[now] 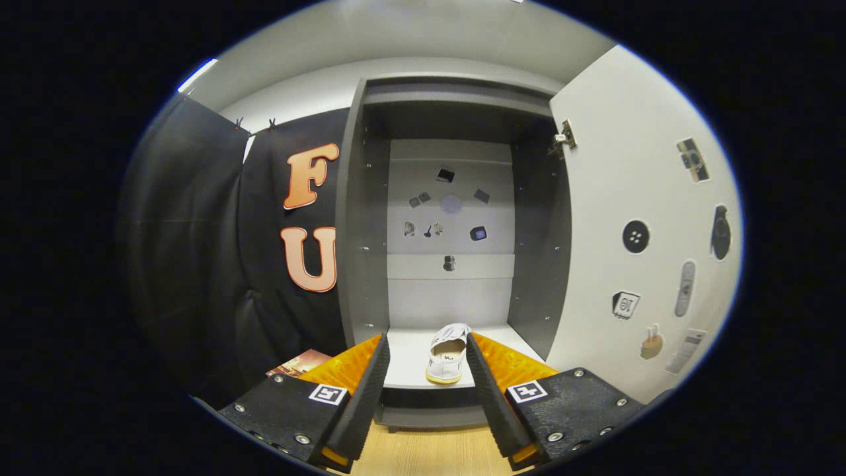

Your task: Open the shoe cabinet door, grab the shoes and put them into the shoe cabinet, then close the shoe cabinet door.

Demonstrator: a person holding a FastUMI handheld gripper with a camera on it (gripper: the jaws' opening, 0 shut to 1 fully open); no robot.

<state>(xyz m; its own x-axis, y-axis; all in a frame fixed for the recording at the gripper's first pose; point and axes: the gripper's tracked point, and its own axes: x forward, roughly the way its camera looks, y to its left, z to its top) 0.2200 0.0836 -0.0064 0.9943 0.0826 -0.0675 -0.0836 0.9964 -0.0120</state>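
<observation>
step: shoe (448,354) placed on cabinet (350,218) shelf | tongs (427,370) spread, empty, shoe beyond tips | door (634,198) open | next: likely swing door shut

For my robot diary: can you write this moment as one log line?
gripper: open, empty | white shoe: on cabinet bottom shelf, seen between fingers | cabinet door: open | next: close door

Shoe (448,354): we saw it white, flat on the bottom shelf.
Shoe cabinet (360,218): we found it grey.
Door (634,198): white, swung open.
</observation>
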